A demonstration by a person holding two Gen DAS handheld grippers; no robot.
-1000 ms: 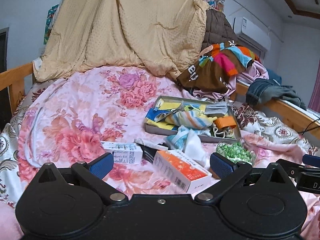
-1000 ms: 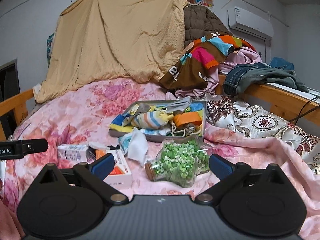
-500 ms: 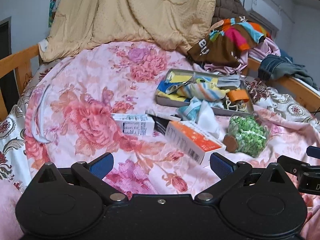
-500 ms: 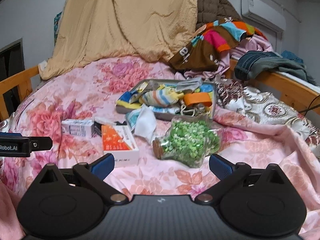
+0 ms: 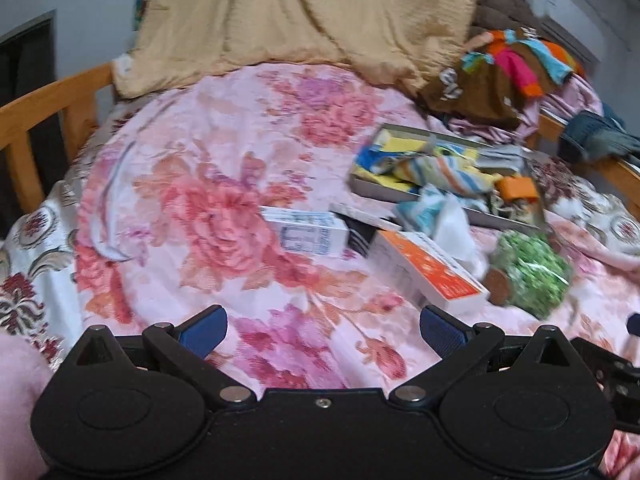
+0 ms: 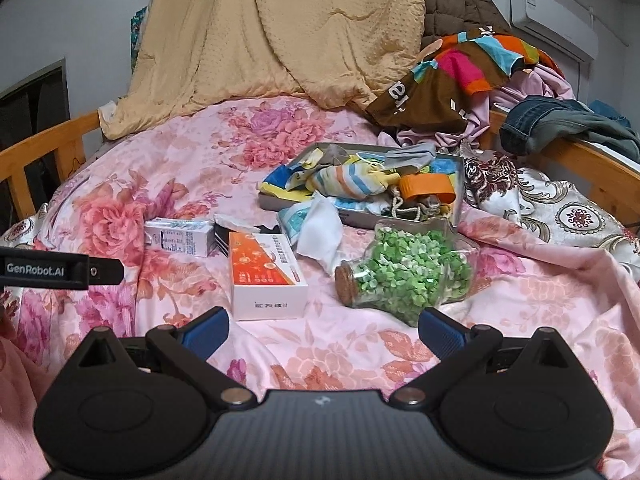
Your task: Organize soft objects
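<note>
Blur smears tray (image 5: 404, 196) contents; left tool (image 5: 322, 330) empty.

"GenRobot.AI" in white on black bar (image 6: 44, 270) at left edge of right wrist view. Large white letters, perhaps "ai", on brown garment (image 6: 424, 96) at upper right. Print on orange-and-white box (image 6: 266, 280) too small to read.

The bed's quilt (image 6: 192, 168) was soft printed cloth with a faint sheen. The bed rail (image 6: 44, 148) was smooth varnished wood. The orange box (image 6: 264, 280) looked like glossy card. The jar (image 6: 404, 276) was clear, shiny glass or plastic with a rough cork stopper. Each claw's pads (image 6: 204, 330) were matt ribbed blue rubber or plastic on matt black plastic arms.
</note>
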